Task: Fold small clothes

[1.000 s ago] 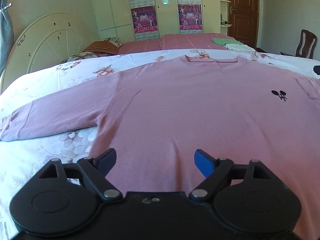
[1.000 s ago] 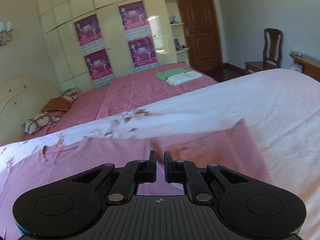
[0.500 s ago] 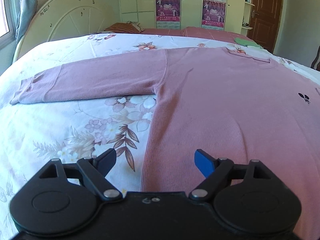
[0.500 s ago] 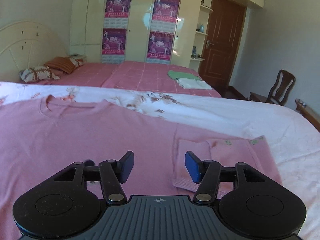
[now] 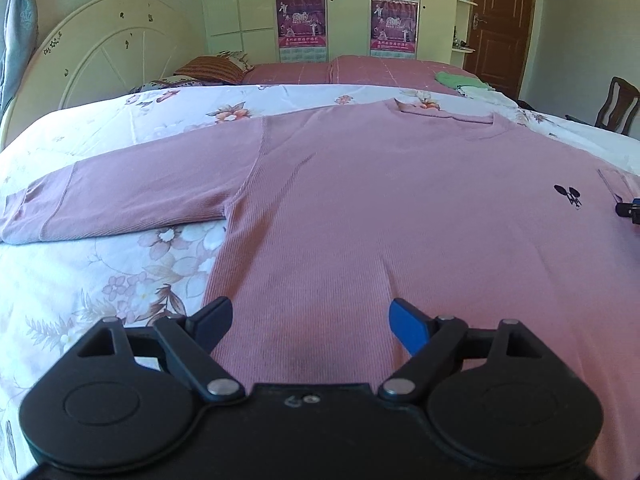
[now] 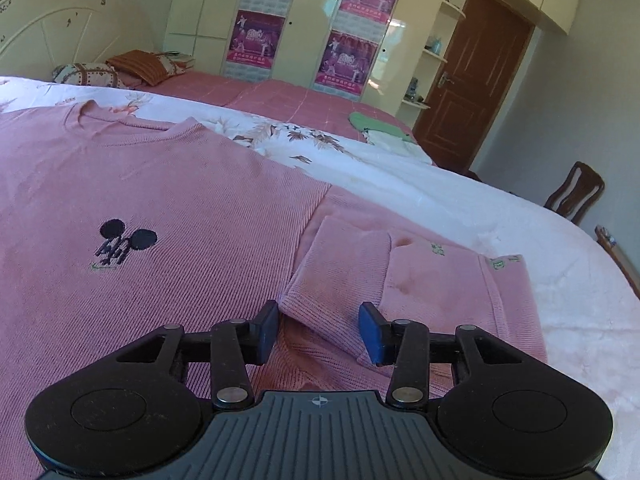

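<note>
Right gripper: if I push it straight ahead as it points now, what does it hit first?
Probably the folded-back sleeve cuff of the pink sweater; the open right gripper already straddles its near edge, though height above it is unclear.

Sunlit bedroom: cream wardrobe (image 6: pixel 304 20) bearing posters behind a pink-covered bed (image 6: pixel 280 100); brown door (image 6: pixel 476 84) right of it

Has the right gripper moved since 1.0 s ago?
Yes. The right gripper swung toward the shirt's body: the mouse logo shows now, and the folded sleeve lies between its opened jaws.
</note>
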### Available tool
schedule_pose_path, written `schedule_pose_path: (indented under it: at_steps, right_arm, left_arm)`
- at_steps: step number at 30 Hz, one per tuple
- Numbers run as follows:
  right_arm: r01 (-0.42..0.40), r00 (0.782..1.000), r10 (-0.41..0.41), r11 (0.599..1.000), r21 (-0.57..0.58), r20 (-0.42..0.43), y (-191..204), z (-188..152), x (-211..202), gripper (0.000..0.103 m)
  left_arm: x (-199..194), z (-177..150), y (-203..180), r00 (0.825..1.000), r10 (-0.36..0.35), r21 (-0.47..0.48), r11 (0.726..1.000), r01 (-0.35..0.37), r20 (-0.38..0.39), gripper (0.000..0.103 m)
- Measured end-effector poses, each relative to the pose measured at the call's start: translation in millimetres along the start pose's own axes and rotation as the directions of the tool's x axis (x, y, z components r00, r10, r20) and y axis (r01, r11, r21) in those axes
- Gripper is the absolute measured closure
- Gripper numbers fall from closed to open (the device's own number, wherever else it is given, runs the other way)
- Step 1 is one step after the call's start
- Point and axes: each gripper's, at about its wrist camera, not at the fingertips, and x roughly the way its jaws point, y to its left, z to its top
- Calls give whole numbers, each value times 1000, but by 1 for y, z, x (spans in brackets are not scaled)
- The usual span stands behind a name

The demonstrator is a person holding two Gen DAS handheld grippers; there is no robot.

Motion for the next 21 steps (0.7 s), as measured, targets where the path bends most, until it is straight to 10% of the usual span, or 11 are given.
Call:
schedule_pose_path:
  at_steps: [2,4,11,21]
  right_arm:
    - [-55,998,56,994,93,-10,-14,2,3,65]
    - [-69,997,72,983,168,-12,-25,4,6,94]
    - [-114,992,91,936,334,82,-43,20,-16,97]
    - [-324,938,272,908,266,214,56,72,-43,97]
  left_arm:
    - [0,-1,-1,1000,0,-12,1000,0,-6,19]
    - [0,-3,-2,1000,2,-21,1000,-2,-12,19]
    - [0,-12,3,1000,3,-50,999,-4,-27,18]
    - [-3,-19,30,1000,-6,-81,997,4,-22,19]
